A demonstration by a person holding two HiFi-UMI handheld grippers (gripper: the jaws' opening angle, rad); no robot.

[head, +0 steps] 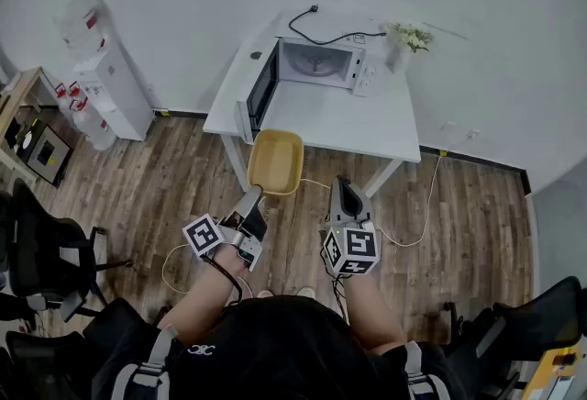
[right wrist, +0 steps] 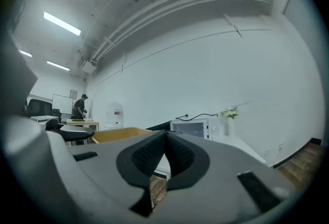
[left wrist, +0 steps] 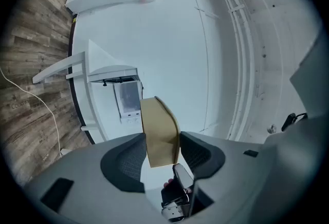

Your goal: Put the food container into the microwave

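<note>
We are at the carrying step. Our left tongs [head: 254, 199] are clamped on the near rim of the container [head: 275, 161], which hangs in the air at the middle of the head view, not yet inside anything. In the left gripper view the pads press on its yellow wall from both sides. Our right tongs [head: 349, 198] are pressed together with nothing between them, just right of the container and not touching it.

The microwave [head: 321, 63] sits on the white surface [head: 367, 118] at the upper middle of the frame. Its door [head: 263, 86] is swung out to the left and its cavity faces us.

As we judge it, the next move is to carry the container up the frame. We would keep it level, clear the edge of the open door, and slide it into the cavity before letting go.
</note>
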